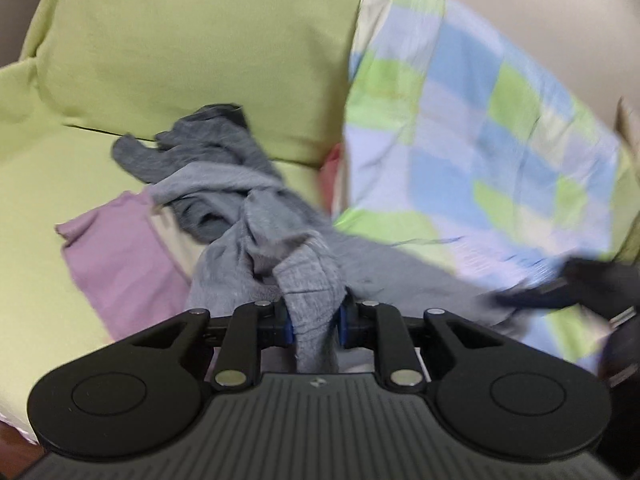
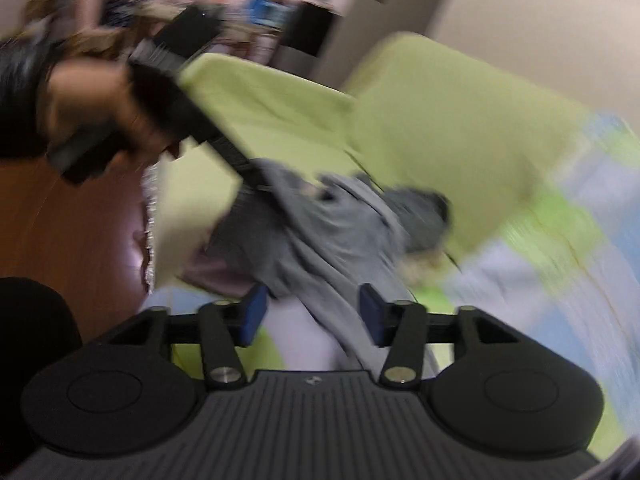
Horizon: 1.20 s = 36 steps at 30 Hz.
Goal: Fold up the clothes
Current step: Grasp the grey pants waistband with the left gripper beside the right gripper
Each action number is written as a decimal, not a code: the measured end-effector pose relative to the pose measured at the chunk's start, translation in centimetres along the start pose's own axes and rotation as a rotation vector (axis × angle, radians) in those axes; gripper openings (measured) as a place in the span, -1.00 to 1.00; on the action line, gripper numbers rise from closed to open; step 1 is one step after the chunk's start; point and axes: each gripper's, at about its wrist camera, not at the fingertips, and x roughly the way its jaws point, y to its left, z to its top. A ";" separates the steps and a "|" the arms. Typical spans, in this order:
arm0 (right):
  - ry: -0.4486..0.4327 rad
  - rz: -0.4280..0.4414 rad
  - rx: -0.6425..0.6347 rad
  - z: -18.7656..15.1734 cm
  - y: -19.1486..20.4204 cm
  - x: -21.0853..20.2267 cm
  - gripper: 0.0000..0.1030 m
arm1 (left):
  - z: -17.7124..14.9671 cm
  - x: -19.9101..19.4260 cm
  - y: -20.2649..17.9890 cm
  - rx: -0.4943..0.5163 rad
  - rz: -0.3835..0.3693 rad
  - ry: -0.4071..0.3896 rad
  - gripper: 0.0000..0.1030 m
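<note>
Crumpled garment gripped on one side, folding barely begun.

Left gripper (image 1: 315, 322) clamped on a bunched edge of the crumpled grey knit garment (image 1: 256, 208); right gripper (image 2: 313, 314) spread apart, grey cloth running loosely between its blue pads (image 2: 370, 312), nothing pinched. Beyond, garment twisted in a heap on the lime-green bed sheet (image 1: 40, 184), partly over a flat mauve cloth (image 1: 120, 256), beside a checked blue-and-green quilt (image 1: 480, 140). No fold visible; spreading flat and every fold apparently left to do.
</note>
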 end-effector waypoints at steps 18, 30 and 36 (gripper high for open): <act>0.024 0.067 0.046 0.0 -1.5 1.3 -0.92 | 1.2 -2.5 -1.6 0.086 0.079 -0.032 0.27; -0.036 -0.135 0.260 -0.3 -10.2 -13.2 -0.91 | -3.9 0.2 -8.2 0.474 0.138 -0.023 0.36; -0.037 -0.152 0.274 -0.9 -10.0 -15.1 -0.91 | -3.1 4.6 -10.9 0.542 0.101 0.021 0.26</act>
